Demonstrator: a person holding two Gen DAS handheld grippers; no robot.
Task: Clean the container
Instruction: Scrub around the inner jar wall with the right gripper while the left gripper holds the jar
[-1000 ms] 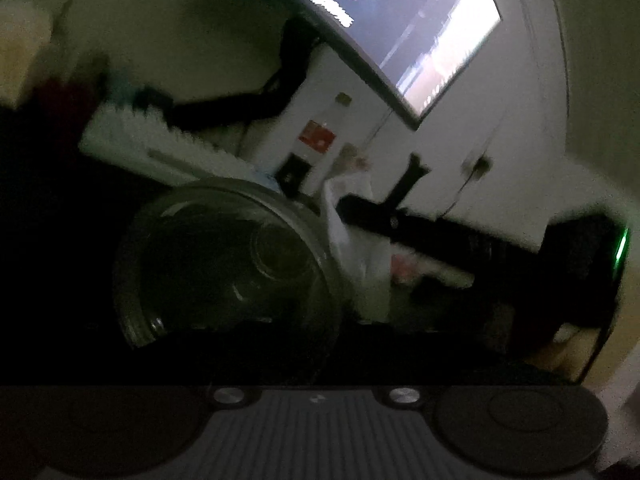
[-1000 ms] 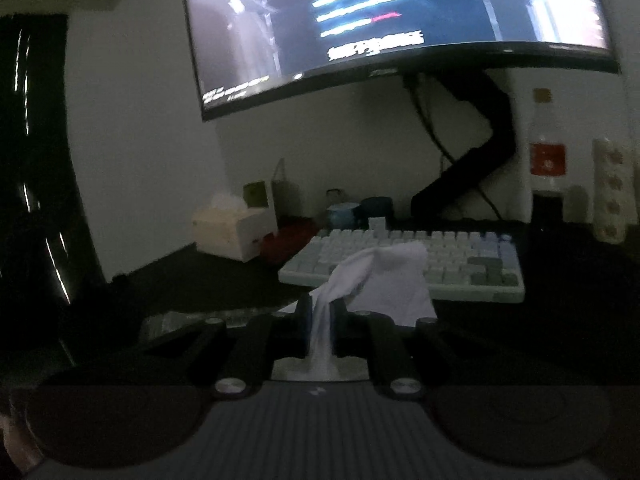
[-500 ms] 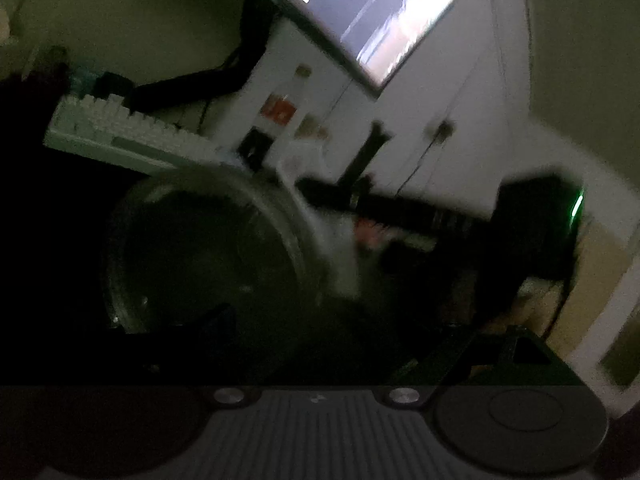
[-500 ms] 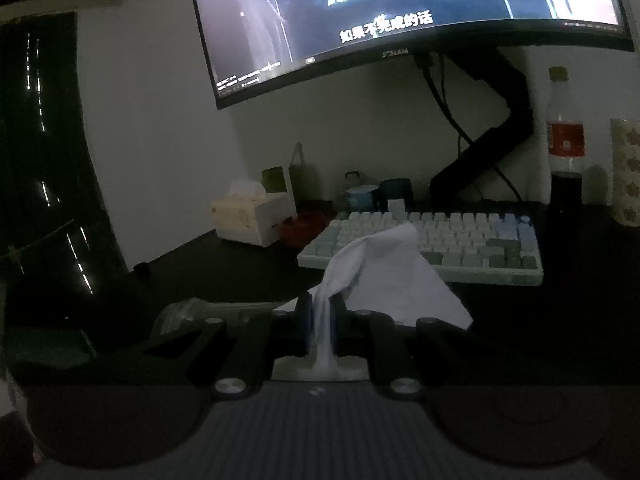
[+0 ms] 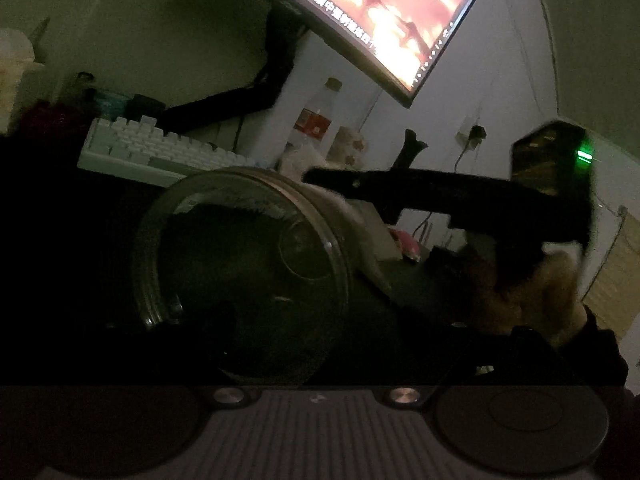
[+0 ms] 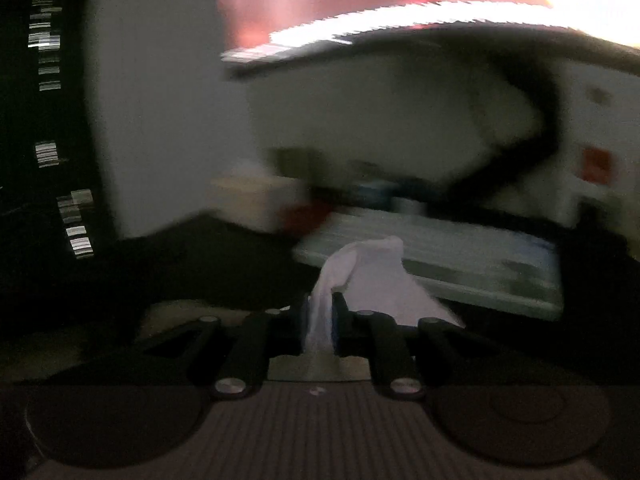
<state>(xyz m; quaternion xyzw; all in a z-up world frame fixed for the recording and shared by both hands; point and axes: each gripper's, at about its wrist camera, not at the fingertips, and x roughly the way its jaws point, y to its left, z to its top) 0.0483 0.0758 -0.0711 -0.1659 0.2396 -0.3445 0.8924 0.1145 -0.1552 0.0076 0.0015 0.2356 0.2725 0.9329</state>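
A clear round container (image 5: 244, 272) fills the middle of the left wrist view, tilted so its open mouth faces the camera. My left gripper (image 5: 304, 344) is shut on its rim and wall; its fingers are dark and hard to make out. My right gripper (image 6: 320, 316) is shut on a white tissue (image 6: 368, 280), which sticks up and fans out to the right. In the left wrist view the right gripper (image 5: 320, 178) reaches in from the right, its tip just behind the container's far rim, with a bit of tissue (image 5: 298, 160) there.
A white keyboard (image 5: 152, 148) lies on the dark desk, with a lit monitor (image 5: 384, 12) above on a black arm. A red-labelled bottle (image 5: 316, 120) stands behind the keyboard. A tissue box (image 6: 256, 200) stands at the far left of the desk. The right view is blurred.
The right gripper with the tissue has swung, blurring its view, and its tip now sits higher, behind the container's far rim. The container stays held, tilted toward the camera.
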